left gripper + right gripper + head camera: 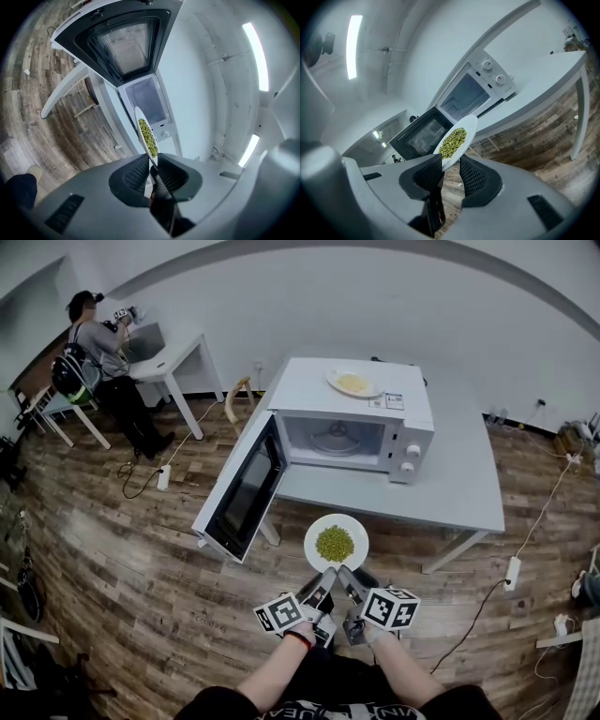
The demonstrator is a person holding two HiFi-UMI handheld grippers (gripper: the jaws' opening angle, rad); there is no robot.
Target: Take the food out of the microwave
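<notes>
Left gripper (152, 166): jaws narrow, clamped on the near rim of the plate (357, 528).
Right gripper (451, 165): jaws wider, closed on the same rim, just beside the left gripper.
Plate: white, carries green peas (335, 544); in the air over the wooden floor, outside the microwave (319, 395).
Microwave door (242, 488): swung open.
Microwave top: a second plate (353, 382) of yellow food.

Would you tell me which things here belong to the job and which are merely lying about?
Job: plate of peas, left gripper, right gripper, open microwave.
Lying about: second plate atop the microwave, power strip, far desk.
</notes>
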